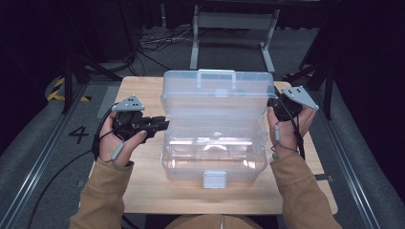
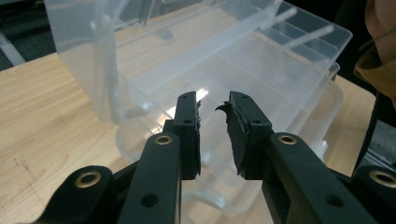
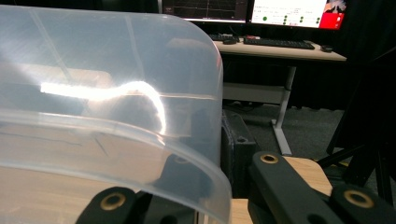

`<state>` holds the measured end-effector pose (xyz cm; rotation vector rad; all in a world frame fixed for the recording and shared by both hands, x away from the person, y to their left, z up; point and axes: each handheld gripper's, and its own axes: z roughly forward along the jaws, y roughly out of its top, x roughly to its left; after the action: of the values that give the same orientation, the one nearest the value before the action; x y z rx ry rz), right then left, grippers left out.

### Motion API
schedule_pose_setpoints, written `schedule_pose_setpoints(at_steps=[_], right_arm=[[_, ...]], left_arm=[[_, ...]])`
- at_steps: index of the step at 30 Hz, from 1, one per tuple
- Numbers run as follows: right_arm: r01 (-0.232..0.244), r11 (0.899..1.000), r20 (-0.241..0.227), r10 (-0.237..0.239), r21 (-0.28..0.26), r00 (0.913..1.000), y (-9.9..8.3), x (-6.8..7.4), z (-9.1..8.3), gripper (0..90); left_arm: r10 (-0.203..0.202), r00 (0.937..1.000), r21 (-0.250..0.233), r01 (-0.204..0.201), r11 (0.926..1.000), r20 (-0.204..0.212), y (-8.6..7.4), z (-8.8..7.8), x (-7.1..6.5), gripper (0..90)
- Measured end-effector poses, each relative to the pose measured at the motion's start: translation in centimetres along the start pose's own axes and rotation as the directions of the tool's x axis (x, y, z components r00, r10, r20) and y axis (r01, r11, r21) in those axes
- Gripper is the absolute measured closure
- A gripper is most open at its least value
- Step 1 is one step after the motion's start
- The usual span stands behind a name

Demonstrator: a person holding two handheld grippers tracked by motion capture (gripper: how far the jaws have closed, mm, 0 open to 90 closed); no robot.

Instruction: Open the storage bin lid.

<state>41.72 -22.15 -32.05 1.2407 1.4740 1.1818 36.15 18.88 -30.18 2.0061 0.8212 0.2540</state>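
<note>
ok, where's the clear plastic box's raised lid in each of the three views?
High view: the lid stands upright at centre, behind the open box, its handle on top.
Left gripper view: it rises at upper left, beyond the left gripper, whose jaws are apart with nothing between them.
Right gripper view: its rounded edge spans the left, with the right gripper's jaws either side of it.
Shared landmark: the wooden table.

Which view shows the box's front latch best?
High view: the grey latch sits unobstructed, centred on the clear box front wall. The left gripper view shows the box's interior, the right gripper view its lid edge; neither clearly shows the latch.
</note>
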Motion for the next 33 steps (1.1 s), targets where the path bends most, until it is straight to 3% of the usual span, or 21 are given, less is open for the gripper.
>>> schedule_pose_setpoints(at_steps=[8, 14, 22, 27, 33], right_arm=[[-0.017, 1.000, -0.016, 0.017, 0.021, 0.9997, 0.4, -0.3, 0.6, 84.6], [-0.018, 0.999, -0.021, 0.019, 0.036, 0.9996, 0.7, -0.4, 1.0, 84.3], [-0.027, 0.999, -0.036, 0.029, 0.044, 0.9989, 0.8, -0.6, 1.3, 83.7], [-0.030, 0.998, -0.041, 0.032, 0.047, 0.9986, 0.9, -0.7, 1.5, 83.5], [-0.029, 0.998, -0.044, 0.032, 0.051, 0.9986, 1.0, -0.8, 1.6, 83.4]], left_arm=[[0.038, 0.9986, 0.034, -0.039, 0.9986, 0.038, -0.7, -0.6, -1.2, 71.8], [0.073, 0.9945, 0.092, -0.080, 0.9926, 0.075, -1.6, 0.0, -2.6, 69.6], [0.113, 0.9823, 0.177, -0.139, 0.9743, 0.150, -2.5, 1.7, -4.0, 67.9], [0.116, 0.9747, 0.215, -0.157, 0.9639, 0.191, -3.0, 2.8, -4.3, 66.6], [0.105, 0.9711, 0.274, -0.163, 0.9476, 0.214, -3.9, 4.3, -4.0, 64.0]])
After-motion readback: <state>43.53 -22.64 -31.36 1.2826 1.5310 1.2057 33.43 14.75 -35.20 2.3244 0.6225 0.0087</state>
